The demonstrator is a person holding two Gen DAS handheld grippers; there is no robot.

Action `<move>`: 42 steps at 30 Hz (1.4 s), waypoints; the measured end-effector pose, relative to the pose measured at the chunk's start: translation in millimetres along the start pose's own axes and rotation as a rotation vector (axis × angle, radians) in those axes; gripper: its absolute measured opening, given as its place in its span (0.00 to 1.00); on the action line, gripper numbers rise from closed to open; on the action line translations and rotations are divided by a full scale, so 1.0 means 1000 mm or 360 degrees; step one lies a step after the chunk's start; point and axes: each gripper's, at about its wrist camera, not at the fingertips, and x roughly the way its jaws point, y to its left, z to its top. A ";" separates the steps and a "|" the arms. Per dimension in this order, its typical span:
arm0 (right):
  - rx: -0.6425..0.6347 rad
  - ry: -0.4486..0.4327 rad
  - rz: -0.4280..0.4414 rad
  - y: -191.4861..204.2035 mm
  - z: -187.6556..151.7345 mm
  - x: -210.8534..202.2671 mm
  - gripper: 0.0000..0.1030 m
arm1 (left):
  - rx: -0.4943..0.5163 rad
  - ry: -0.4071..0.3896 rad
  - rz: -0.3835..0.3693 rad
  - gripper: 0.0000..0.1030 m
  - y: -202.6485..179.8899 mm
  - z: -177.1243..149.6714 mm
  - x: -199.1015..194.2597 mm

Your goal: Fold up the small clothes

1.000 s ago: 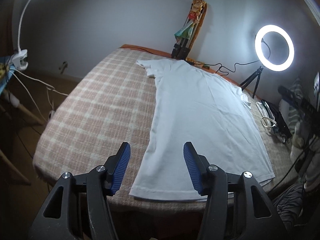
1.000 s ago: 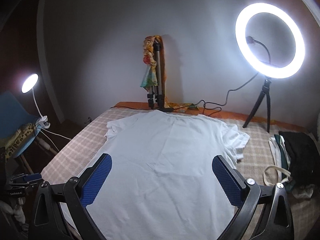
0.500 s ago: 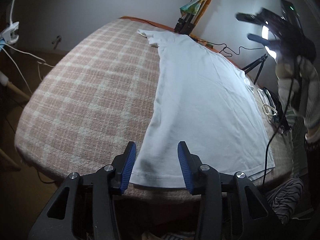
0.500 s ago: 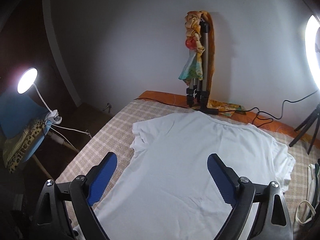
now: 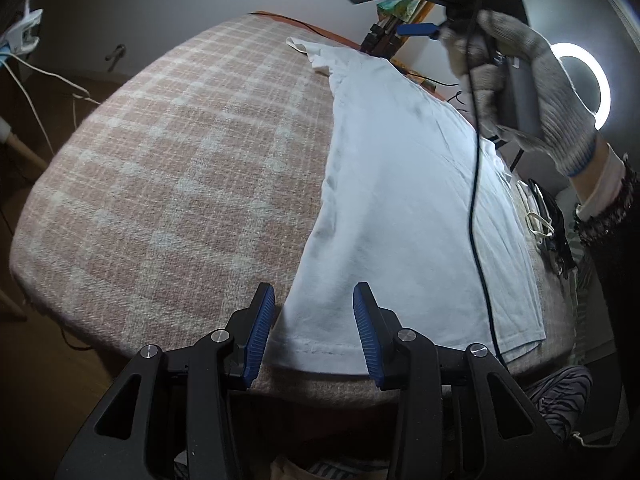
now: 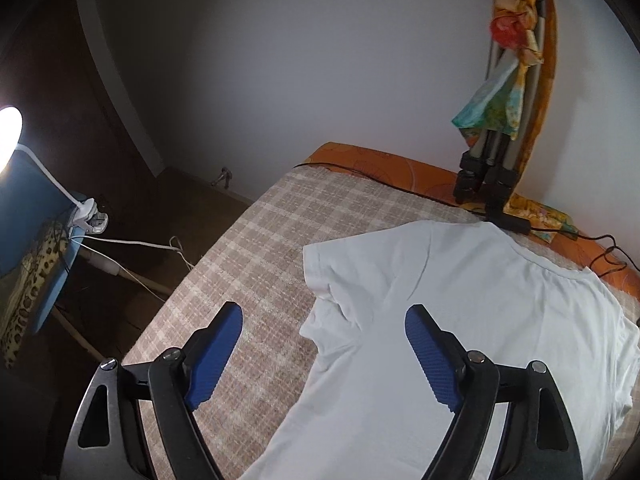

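Note:
A white T-shirt (image 5: pixel 404 200) lies flat on the pink checked blanket (image 5: pixel 168 168) of the bed. My left gripper (image 5: pixel 314 328) is open and empty, its blue pads on either side of the shirt's near left hem corner. My right gripper (image 6: pixel 324 352) is open and empty, above the shirt's left sleeve (image 6: pixel 340 276) and armpit. The shirt (image 6: pixel 460 340) fills the right part of the right wrist view. The right gripper also shows in the left wrist view (image 5: pixel 416 8), held by a gloved hand (image 5: pixel 532 92) high over the shirt's far end.
A tripod wrapped in colourful cloth (image 6: pixel 504 120) stands at the bed's far edge, with black cables (image 6: pixel 560 232) beside it. A ring light (image 5: pixel 588 84) glows at the right. A clamp lamp and blue chair (image 6: pixel 36 216) stand left of the bed. Bags (image 5: pixel 548 220) lie at the bed's right side.
My left gripper has come down and forward to the shirt's near left hem corner. My right gripper has swung left and lower, from over the shirt's middle to over its left sleeve.

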 end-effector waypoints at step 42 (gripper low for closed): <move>-0.0049 0.0101 -0.0270 -0.028 0.060 0.111 0.01 | 0.0120 -0.0052 -0.0238 0.02 -0.027 0.005 0.002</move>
